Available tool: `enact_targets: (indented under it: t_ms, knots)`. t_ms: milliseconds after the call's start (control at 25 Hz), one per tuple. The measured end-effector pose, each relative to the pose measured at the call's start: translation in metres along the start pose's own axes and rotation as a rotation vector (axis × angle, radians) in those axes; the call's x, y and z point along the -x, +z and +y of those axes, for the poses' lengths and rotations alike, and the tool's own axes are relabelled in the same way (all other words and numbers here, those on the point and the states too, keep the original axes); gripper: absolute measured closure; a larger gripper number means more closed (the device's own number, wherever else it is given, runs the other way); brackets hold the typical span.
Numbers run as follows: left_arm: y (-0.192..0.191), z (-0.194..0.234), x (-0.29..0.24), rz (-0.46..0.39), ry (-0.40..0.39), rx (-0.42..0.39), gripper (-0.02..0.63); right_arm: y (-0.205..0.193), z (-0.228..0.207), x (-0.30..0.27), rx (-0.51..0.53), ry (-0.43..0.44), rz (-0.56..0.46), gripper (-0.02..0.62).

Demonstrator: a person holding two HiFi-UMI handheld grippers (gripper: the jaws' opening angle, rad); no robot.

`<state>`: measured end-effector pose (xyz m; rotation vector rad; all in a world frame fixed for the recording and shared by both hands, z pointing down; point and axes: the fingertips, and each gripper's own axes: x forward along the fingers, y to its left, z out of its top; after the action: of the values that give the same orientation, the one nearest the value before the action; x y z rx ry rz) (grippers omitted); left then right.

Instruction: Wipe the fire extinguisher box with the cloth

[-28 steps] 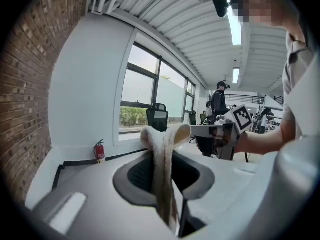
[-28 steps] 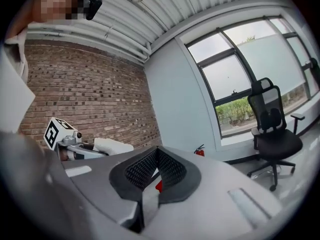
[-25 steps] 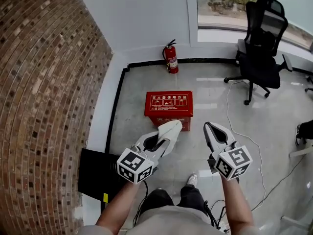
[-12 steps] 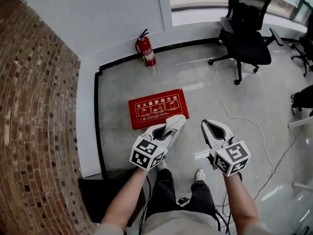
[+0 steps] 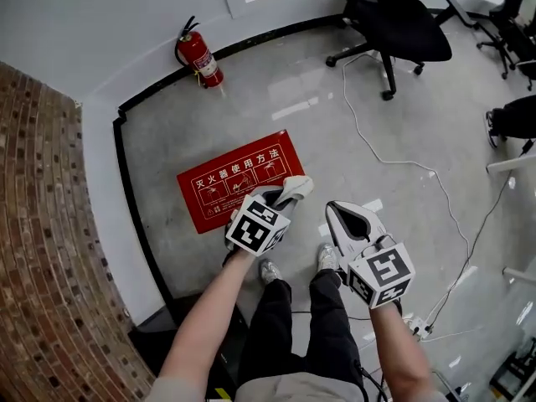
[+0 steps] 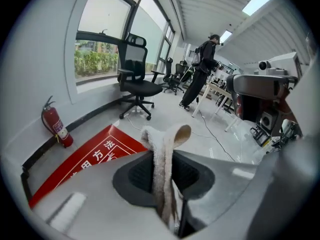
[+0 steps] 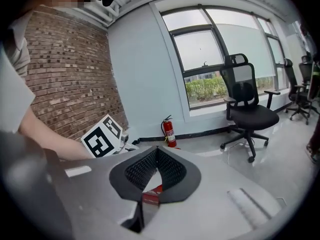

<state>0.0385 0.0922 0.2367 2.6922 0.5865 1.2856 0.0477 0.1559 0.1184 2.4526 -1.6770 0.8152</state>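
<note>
On the floor, near the corner where the black skirting strip turns, we have the fire extinguisher box (image 5: 241, 180) lying flat: red, white print up, long side roughly along the far wall. A red extinguisher (image 5: 201, 57) stands against that far wall, well apart from the box. An office chair (image 5: 394, 23) sits further right by the window, with a white cable (image 5: 377, 145) trailing across the floor below it.

Left gripper (image 5: 289, 193): jaws clenched on the cloth (image 5: 295, 184), a pale fuzzy strip pinched edge-on between the pads, its free end curling up past the tips. From the head view it sits over the box's near right corner; we can't tell whether cloth and box touch.

Right gripper (image 5: 337, 216): jaws closed together, nothing between them. It is just right of the left one, off the box and over bare floor. Its own view shows only a sliver of red through the gap behind the tips.

Our shoes (image 5: 270, 270) are on the floor just near of the box.
</note>
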Motion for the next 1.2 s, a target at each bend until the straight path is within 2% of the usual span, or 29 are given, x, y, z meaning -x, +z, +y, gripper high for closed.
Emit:
enact_targets:
  t_ms: [160, 320, 440, 560, 760, 920, 1200]
  knots:
    - [-0.016, 0.012, -0.051, 0.093, -0.005, -0.033, 0.535, -0.037, -0.034, -0.034, -0.013, 0.015, 0.045, 0.571]
    - [-0.015, 0.037, -0.077, 0.134, 0.059, -0.049, 0.535, -0.06, -0.059, -0.063, 0.001, 0.049, 0.097, 0.571]
    - [-0.006, 0.058, -0.087, 0.153, 0.096, -0.041, 0.535, -0.064, -0.069, -0.073, -0.027, 0.071, 0.091, 0.571]
    - [0.012, 0.085, -0.097, 0.143, 0.135, -0.053, 0.535, -0.066, -0.078, -0.075, -0.036, 0.084, 0.082, 0.571]
    - [0.037, 0.139, -0.092, 0.11, 0.244, -0.056, 0.535, -0.078, -0.083, -0.078, -0.042, 0.1, 0.089, 0.571]
    - [0.034, 0.164, -0.08, 0.084, 0.295, -0.018, 0.535, -0.093, -0.081, -0.081, -0.061, 0.099, 0.105, 0.571]
    - [0.018, 0.175, -0.057, 0.039, 0.324, 0.016, 0.535, -0.104, -0.064, -0.087, -0.031, 0.104, 0.132, 0.571]
